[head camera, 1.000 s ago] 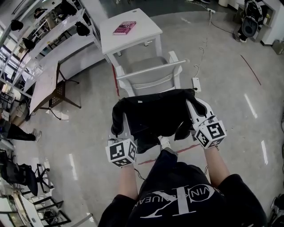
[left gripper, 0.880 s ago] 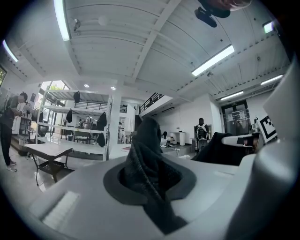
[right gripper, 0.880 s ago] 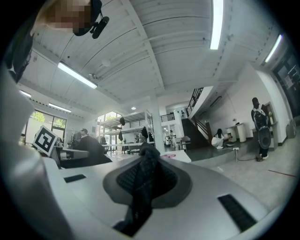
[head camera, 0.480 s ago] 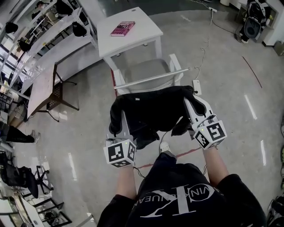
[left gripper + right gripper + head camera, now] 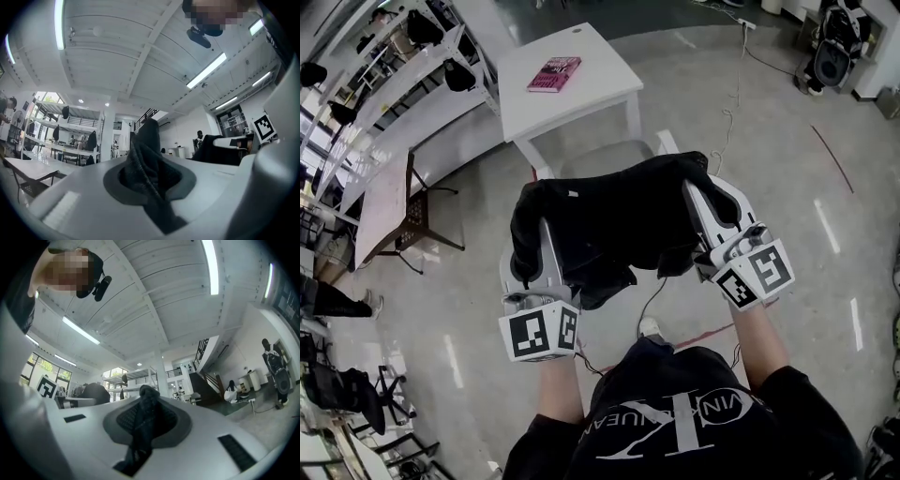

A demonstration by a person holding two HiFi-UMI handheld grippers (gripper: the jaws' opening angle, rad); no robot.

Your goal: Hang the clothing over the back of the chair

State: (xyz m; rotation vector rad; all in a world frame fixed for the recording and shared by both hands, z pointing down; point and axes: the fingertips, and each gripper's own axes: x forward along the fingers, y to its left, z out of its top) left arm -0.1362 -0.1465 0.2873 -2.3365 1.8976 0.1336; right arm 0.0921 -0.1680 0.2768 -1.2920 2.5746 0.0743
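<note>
- I get bright, even light from the ceiling strip lamps, which streak white glare across the glossy floor.
- Both gripper views bow hard towards dark, rounded corners.
- The black clothing reads nearly detail-less.

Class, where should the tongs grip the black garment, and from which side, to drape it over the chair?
Grip the black garment by its upper edge, near each end, from the person's side, as the left tongs and right tongs do, so it hangs spread wide by the chair.

the clothing is black, the chair and table white, the book pink, the floor grey.
</note>
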